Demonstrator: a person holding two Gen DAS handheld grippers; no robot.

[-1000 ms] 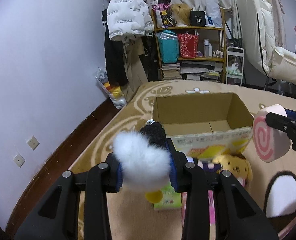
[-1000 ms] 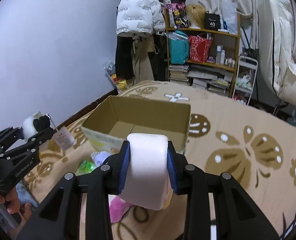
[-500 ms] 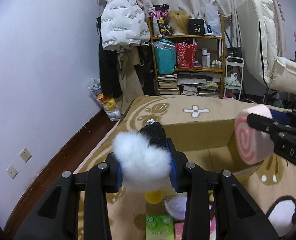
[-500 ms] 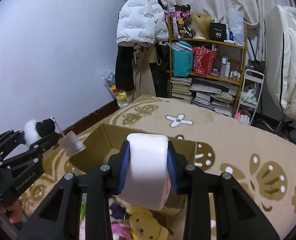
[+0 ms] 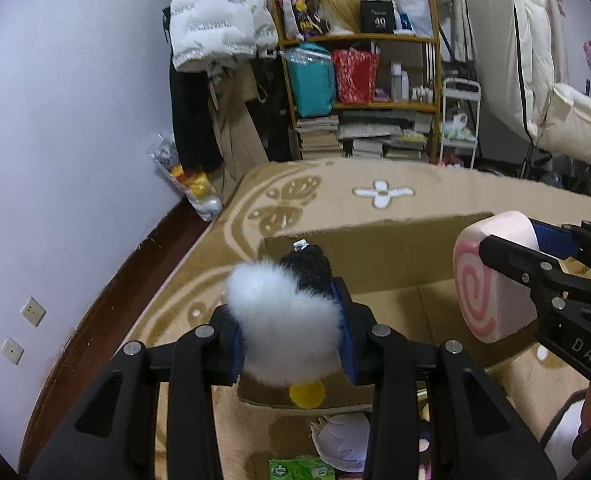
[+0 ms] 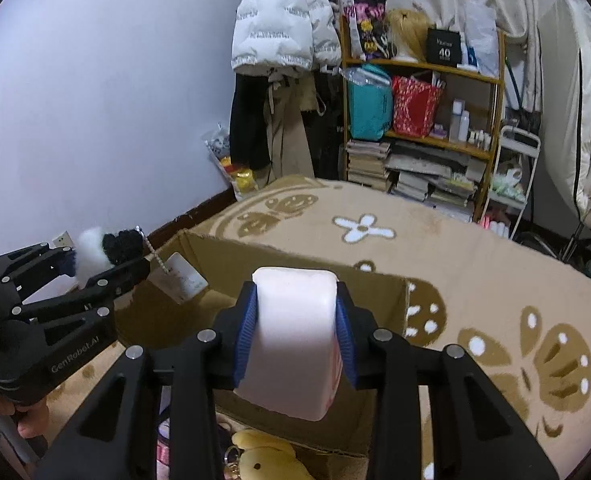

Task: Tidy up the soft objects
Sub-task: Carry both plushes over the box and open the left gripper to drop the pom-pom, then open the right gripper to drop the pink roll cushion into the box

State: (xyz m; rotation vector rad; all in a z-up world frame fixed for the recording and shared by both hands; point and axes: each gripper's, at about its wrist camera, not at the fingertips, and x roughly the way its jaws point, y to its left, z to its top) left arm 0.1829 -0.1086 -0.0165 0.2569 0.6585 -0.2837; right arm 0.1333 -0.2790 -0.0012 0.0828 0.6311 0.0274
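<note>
My left gripper [image 5: 291,336] is shut on a white and black fluffy plush [image 5: 283,316] with a paper tag, held over the near left edge of the open cardboard box [image 5: 375,256]. My right gripper [image 6: 295,336] is shut on a pink swirl-roll cushion [image 6: 291,344], held over the box's [image 6: 223,264] near side. The cushion [image 5: 491,276] and right gripper show at the right of the left wrist view. The plush [image 6: 103,248] and left gripper show at the left of the right wrist view.
Loose soft toys lie on the patterned rug in front of the box: a yellow plush [image 6: 267,456], a white plush [image 5: 343,440], a green packet [image 5: 299,468]. A shelf [image 5: 359,92], hanging coats [image 5: 215,80] and a white chair [image 5: 535,80] stand at the back.
Both grippers have moved forward toward the box with their loads. The box has come closer and lower in both views. Neither grip has changed.
</note>
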